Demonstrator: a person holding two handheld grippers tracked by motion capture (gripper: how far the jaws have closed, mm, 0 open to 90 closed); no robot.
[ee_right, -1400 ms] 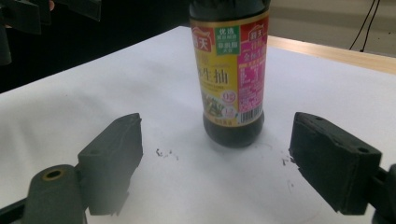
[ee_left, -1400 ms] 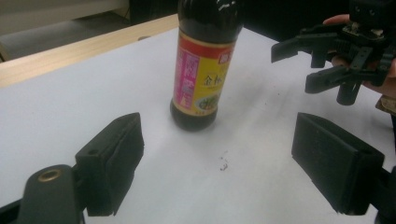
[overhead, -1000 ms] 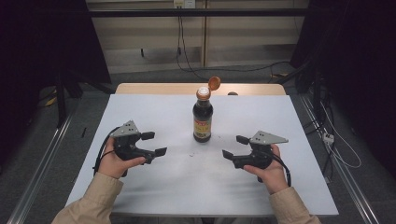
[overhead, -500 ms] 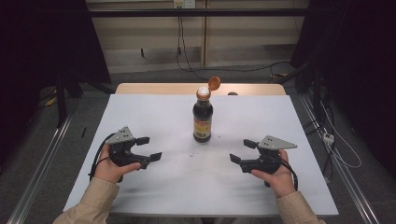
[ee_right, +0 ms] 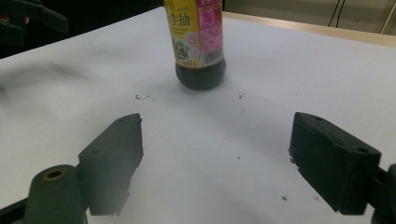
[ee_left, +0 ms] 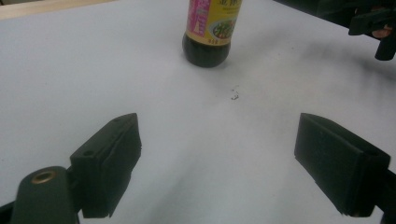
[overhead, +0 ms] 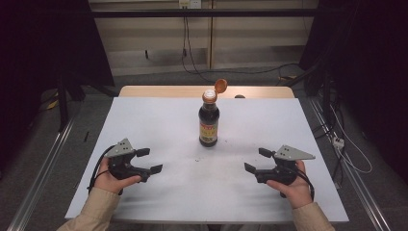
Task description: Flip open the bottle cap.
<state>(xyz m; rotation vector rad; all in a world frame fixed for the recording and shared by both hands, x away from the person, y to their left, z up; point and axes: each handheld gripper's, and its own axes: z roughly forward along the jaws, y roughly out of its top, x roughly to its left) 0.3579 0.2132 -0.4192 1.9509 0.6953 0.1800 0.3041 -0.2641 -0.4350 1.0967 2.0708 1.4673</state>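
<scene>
Two claws low over the white desk point(overhead: 144, 115), my left claw point(overhead: 149, 161) and right claw point(overhead: 256, 160) both apart and empty, soy sauce bottle point(overhead: 209, 122) upright between them, farther back, orange cap point(overhead: 220, 86) flipped open.

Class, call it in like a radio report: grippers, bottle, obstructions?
Left gripper open, empty. Right gripper open, empty. Dark glass sauce bottle upright between them, orange flip cap open. Nothing in between.

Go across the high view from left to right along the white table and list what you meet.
left gripper in the person's left hand → dark sauce bottle, upright with its orange flip cap open → right gripper in the person's right hand. All sit over the white table; both grippers are open and hold nothing.
</scene>
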